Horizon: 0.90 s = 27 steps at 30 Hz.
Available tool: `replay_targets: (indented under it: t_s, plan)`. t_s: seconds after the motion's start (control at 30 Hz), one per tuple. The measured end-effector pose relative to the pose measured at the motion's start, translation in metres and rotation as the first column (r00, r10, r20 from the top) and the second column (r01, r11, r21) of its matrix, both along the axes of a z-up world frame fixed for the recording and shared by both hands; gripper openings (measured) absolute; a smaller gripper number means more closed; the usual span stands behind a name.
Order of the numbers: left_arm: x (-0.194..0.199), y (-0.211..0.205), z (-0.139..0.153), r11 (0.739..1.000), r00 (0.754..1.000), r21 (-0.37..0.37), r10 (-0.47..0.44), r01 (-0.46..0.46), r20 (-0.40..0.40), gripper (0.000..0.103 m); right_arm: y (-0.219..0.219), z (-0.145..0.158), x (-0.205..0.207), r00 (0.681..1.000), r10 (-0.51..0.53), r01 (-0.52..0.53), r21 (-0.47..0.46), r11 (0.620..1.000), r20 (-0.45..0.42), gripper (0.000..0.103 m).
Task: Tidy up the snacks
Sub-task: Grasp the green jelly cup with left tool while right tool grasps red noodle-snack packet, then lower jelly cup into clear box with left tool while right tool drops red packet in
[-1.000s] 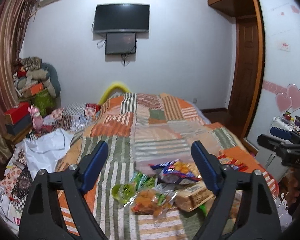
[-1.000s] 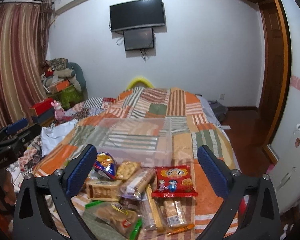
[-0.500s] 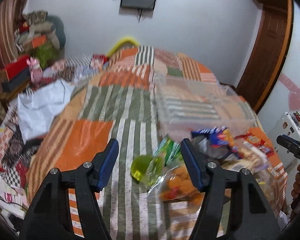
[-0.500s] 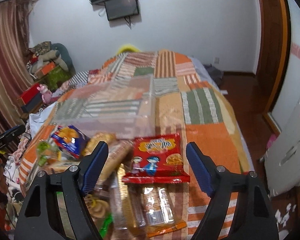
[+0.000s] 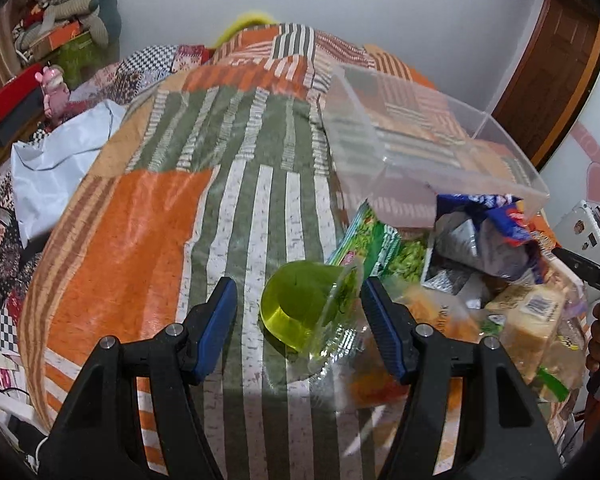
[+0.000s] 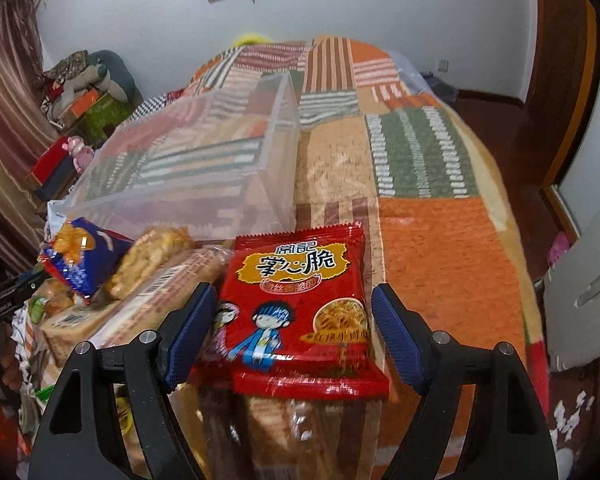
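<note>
A pile of snacks lies on the patchwork bedspread in front of a clear plastic bin (image 5: 432, 148), which also shows in the right wrist view (image 6: 188, 168). My left gripper (image 5: 296, 320) is open, its jaws on either side of a green jelly cup (image 5: 300, 308) lying on its side. My right gripper (image 6: 292, 328) is open, its jaws on either side of a red noodle-snack packet (image 6: 300, 304). Beside that are a blue chip bag (image 6: 76, 256), a wrapped cracker pack (image 6: 156, 300) and a bread pack (image 5: 532, 312).
The bed (image 5: 148, 216) drops off at its left and right sides. A white bag (image 5: 56, 160) and boxes lie at the left of the bed. A white appliance (image 6: 588, 288) stands on the floor at the right. A door (image 5: 556, 68) is behind.
Both grippers have dropped and moved forward toward the snack pile. The left one now straddles the jelly cup, the right one the red packet. Both jaw gaps have narrowed.
</note>
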State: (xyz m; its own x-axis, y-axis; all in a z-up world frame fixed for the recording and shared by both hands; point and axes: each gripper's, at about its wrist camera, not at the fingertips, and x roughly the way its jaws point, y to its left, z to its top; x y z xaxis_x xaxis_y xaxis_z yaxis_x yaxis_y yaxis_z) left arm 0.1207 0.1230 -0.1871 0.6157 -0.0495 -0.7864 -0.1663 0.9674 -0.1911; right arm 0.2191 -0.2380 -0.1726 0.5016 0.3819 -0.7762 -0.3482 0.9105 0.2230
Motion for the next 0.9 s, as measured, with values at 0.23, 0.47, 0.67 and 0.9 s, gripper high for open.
replay_targets:
  t_s: [0.23, 0.47, 0.67, 0.9]
  plan:
    - [0.0, 0.005, -0.006, 0.999, 1.0, -0.037, -0.004, 0.004, 0.017, 0.059, 0.008, -0.009, 0.001, 0.999, 0.027, -0.027, -0.011, 1.0, -0.047, 0.08]
    - [-0.001, -0.005, -0.002, 0.999, 0.999, 0.024, -0.027, 0.027, 0.024, 0.045, 0.006, -0.011, 0.004, 0.998, 0.026, -0.028, -0.025, 0.999, -0.049, 0.078]
    - [-0.007, -0.006, 0.01, 0.999, 0.999, 0.046, -0.027, 0.025, 0.041, 0.042, 0.003, -0.005, -0.002, 1.0, 0.015, -0.015, -0.029, 0.999, -0.013, 0.068]
    - [-0.017, -0.007, 0.037, 0.999, 0.994, 0.053, -0.02, 0.015, 0.105, 0.042, -0.006, 0.013, -0.012, 1.0, 0.002, -0.001, -0.005, 1.0, 0.028, 0.058]
